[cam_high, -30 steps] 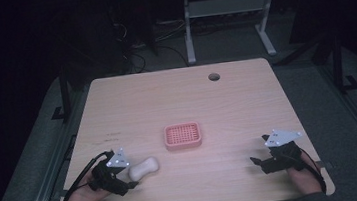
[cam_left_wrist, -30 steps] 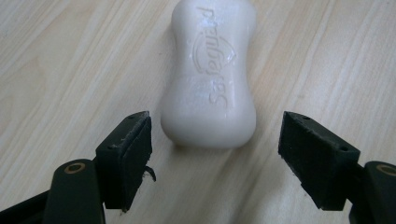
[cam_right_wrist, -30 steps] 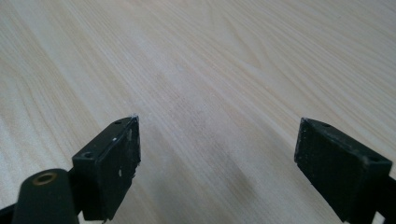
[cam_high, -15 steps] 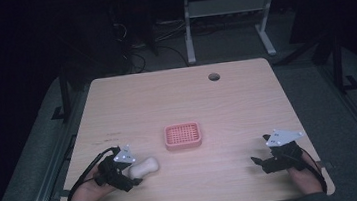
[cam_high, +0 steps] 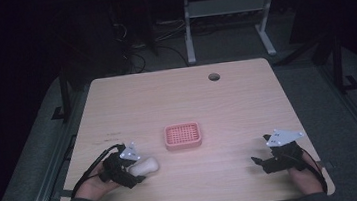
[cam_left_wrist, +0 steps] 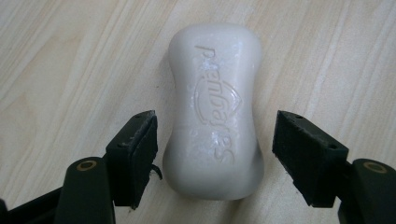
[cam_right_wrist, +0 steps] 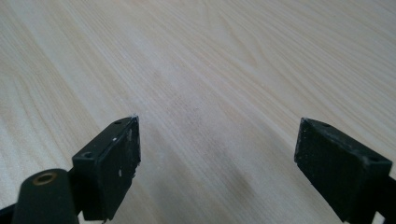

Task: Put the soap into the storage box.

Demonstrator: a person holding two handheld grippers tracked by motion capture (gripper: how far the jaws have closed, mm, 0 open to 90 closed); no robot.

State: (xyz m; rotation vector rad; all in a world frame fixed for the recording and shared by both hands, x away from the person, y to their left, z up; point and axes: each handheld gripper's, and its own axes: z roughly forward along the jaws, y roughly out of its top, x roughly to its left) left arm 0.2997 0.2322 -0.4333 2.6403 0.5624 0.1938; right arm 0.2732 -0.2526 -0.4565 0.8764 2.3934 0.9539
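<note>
Soap (cam_left_wrist: 214,112) flat on table (cam_high: 246,98), near left front, between left gripper (cam_left_wrist: 214,158) jaws. Jaws just been closing, narrow gaps left either side, no grip yet. Pink tray (cam_high: 182,134) nearby, likely destination. Right gripper (cam_right_wrist: 217,163) wide open, empty.

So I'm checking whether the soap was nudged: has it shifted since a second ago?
No. The soap lies equally far left of the pink tray.

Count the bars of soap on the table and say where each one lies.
1. The white soap bar lies flat at the table's near left corner, between the left gripper's open jaws, left of the pink tray.
</note>
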